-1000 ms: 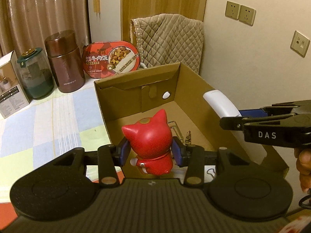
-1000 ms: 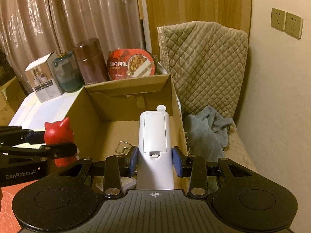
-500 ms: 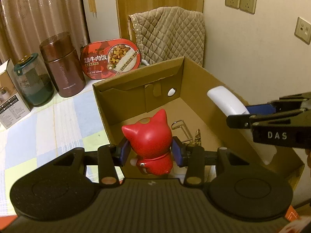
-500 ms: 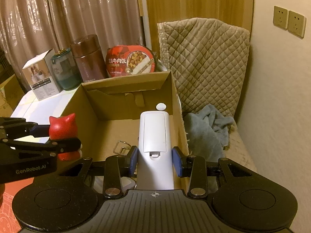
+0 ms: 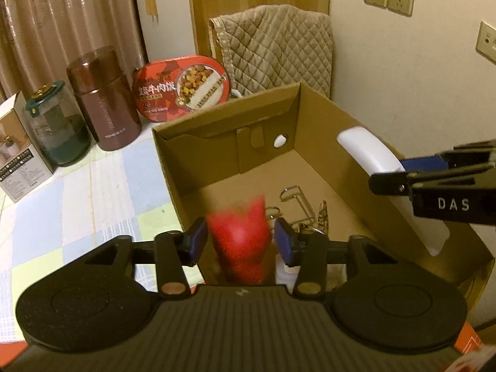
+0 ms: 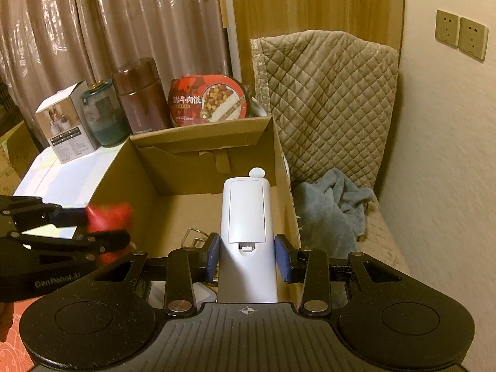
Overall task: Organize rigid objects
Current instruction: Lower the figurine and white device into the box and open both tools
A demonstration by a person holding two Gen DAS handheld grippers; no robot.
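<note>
While both grippers hang over the open cardboard box [image 5: 316, 142], this is how things stand.
Red figurine [image 5: 240, 241]: a motion-blurred red shape between the blue pads [image 5: 197, 238] of the left gripper [image 5: 240, 240], over the box's near-left corner; its ears and face cannot be made out, nor which way it points.
Left gripper: its jaws have just been opening; gaps show on both sides of the figurine, so the pads no longer press it.
White device [image 6: 248, 235]: a smooth, rounded-end white slab with a rectangular back cover and a small catch; long axis along the gripper's fingers, far end aimed at the box's back wall.
Right gripper [image 6: 248, 257]: clamped on the device's sides, over the box's right part.
Box floor: wire clip [image 5: 294, 198] and a small speckled piece [image 5: 322, 220].
</note>
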